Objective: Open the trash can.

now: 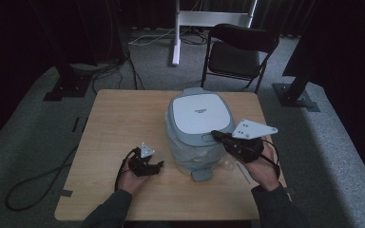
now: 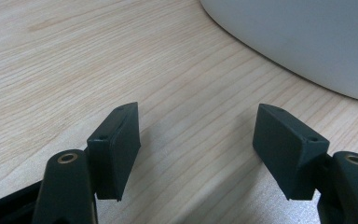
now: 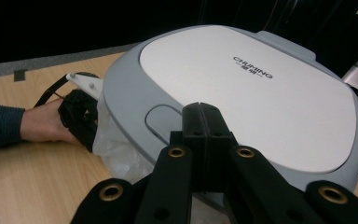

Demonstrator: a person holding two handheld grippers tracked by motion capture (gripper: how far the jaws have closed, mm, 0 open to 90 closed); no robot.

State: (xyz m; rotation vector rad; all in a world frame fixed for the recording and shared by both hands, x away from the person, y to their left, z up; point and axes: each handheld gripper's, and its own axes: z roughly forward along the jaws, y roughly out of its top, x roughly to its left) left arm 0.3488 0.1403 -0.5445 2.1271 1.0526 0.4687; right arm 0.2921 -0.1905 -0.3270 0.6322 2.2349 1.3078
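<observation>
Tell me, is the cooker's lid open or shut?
Shut. The grey lid lies flat on the cooker, with no gap showing around its rim.

black grippers, dark sleeves

both forearms wear dark long sleeves (image 1: 271,202). each hand carries a matte black gripper: the left gripper (image 2: 198,140) has two blocky rectangular pads on rounded arms with brass-ringed holes, the right gripper (image 3: 205,122) the same brass rings. a pale grey three-cornered plate (image 1: 253,128) with small holes tops the right one; a black cable (image 1: 121,167) loops off the left.
</observation>
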